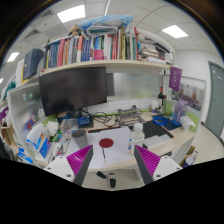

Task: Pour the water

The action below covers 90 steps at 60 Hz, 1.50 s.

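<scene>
A cluttered office desk (120, 135) sits under a monitor (72, 90) and a bookshelf (95, 50). The gripper (113, 160) hangs released, nothing between its fingers (purple-padded); a small bottle (130, 143) stands just ahead of them.

Small desk clutter (95, 122) beneath the monitor (72, 90), too tiny to identify

A bookshelf (95, 50) spans upper centre above a dark monitor (72, 90); ceiling lights (72, 14) glow overhead; cluttered surface (118, 145) below.
</scene>
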{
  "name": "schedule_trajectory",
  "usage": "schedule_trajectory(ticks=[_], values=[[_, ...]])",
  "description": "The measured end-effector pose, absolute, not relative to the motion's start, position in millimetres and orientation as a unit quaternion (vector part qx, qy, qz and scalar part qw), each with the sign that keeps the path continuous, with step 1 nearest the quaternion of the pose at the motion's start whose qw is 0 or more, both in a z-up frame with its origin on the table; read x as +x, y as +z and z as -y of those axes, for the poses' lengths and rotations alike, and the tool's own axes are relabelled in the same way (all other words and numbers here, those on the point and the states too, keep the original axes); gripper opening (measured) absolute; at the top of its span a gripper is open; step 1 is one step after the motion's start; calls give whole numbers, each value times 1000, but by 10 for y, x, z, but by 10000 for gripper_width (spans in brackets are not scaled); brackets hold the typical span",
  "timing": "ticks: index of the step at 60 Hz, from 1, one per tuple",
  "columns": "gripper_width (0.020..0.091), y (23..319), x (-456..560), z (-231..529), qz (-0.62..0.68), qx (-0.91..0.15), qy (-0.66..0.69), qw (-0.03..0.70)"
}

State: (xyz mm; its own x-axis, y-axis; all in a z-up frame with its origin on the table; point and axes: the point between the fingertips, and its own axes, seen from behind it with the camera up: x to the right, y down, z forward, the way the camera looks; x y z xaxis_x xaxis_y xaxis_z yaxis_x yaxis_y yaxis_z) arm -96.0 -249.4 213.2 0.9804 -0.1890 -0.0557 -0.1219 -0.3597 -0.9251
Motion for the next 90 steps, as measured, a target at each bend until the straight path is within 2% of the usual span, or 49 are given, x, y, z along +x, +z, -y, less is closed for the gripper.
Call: schedule_trajectory(ticks=[10,30,42,52,57,59,72,83,90], values=[[854,1868,-651,2322,-100,-821,-27,561],[858,1070,185,1451,-58,-804,-63,588],[853,759,366,983,-29,-802,-53,595],[691,764,420,739,-3,-783,-59,619],[555,719,360,668,11,-784,-43,619],[555,745,382,657,12,-782,-43,622],[426,737,360,606,17,-783,-44,620],[406,760,345,558,30,-794,-68,603],[407,974,241,490,53,-793,-97,598]])
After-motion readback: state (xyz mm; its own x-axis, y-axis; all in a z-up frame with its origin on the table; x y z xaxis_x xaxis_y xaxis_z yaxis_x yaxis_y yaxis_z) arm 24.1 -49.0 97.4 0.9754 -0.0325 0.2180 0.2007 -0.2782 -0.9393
